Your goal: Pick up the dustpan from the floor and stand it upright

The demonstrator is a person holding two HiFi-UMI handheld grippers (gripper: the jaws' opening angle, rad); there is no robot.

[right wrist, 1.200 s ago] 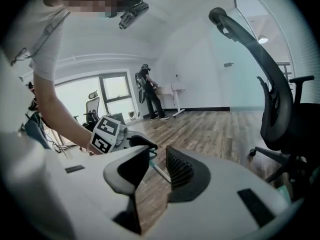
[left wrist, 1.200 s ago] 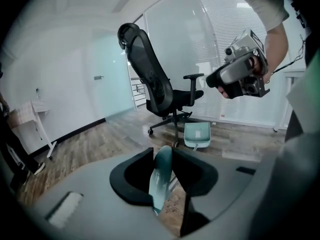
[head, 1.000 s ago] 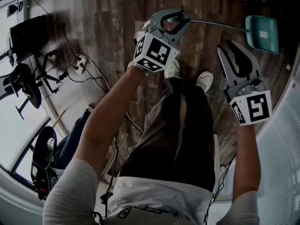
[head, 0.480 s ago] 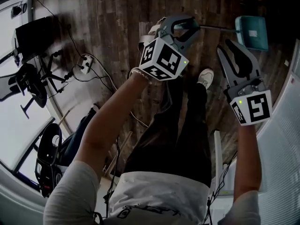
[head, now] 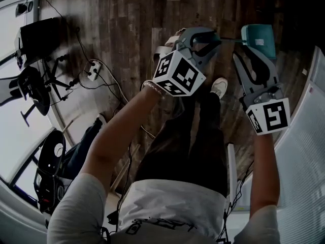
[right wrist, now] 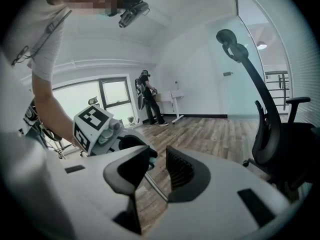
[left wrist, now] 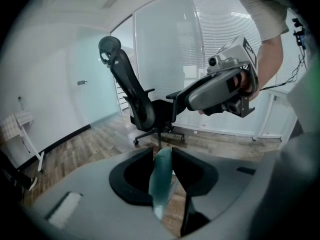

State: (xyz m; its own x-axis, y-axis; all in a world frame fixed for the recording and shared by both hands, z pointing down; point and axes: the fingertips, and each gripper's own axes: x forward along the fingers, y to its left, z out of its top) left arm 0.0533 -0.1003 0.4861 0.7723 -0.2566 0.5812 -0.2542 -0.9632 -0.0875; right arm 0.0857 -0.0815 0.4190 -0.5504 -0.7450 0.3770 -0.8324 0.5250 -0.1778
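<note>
The dustpan has a teal pan (head: pixel 259 37), a thin metal rod (head: pixel 231 40) and a teal handle (left wrist: pixel 161 178). My left gripper (head: pixel 213 40) is shut on that handle, which fills the gap between its jaws in the left gripper view, and the dustpan hangs off the wooden floor. My right gripper (head: pixel 249 58) is open just below the pan. In the right gripper view the rod (right wrist: pixel 153 184) runs between its jaws without touching the pads, and the left gripper (right wrist: pixel 102 130) shows just beyond them. The right gripper (left wrist: pixel 220 90) hangs above the left gripper's jaws.
The person's legs and white shoe (head: pixel 220 87) are right under both grippers. A black office chair (left wrist: pixel 144 109) stands by the glass wall. A power strip (head: pixel 89 69) with cables and another chair (head: pixel 30 88) lie left. A person (right wrist: pixel 148 105) stands far off.
Both grippers have risen. The left gripper has carried the handle to the right, and the teal pan has swung left, closer to the right gripper's tips.
</note>
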